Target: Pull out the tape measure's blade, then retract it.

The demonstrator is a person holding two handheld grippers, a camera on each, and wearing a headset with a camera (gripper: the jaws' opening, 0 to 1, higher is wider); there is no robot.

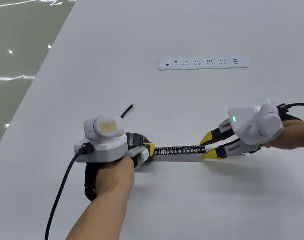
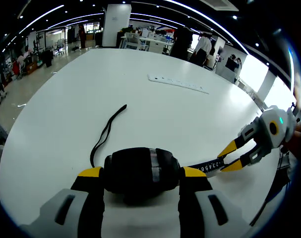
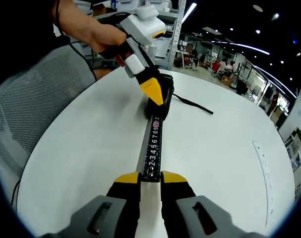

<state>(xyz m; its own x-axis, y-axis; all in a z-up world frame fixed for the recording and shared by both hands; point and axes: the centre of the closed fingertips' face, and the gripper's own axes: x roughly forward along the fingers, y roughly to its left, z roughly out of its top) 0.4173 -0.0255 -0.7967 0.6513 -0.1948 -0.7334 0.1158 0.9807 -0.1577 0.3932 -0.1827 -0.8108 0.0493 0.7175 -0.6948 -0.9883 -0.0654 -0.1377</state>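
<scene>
A black tape measure (image 2: 140,171) with a grey band lies on the white table (image 1: 172,30), and my left gripper (image 2: 140,174) is shut on its body, one yellow-tipped finger on each side. The same body (image 1: 137,144) appears beside that gripper (image 1: 141,151) in the head view. A short length of its blade (image 1: 179,150) runs to the right, printed with numbers. My right gripper (image 3: 150,177) is shut on the blade's end (image 3: 151,171); in the head view this gripper (image 1: 208,148) is right of the case. A black wrist strap (image 2: 106,131) trails from the case.
A white power strip (image 1: 203,62) lies flat farther back on the table. The table's left edge (image 1: 41,70) drops to a greenish floor. A black cable (image 1: 61,187) hangs from the left gripper. A grey mesh chair (image 3: 26,114) stands beside the table.
</scene>
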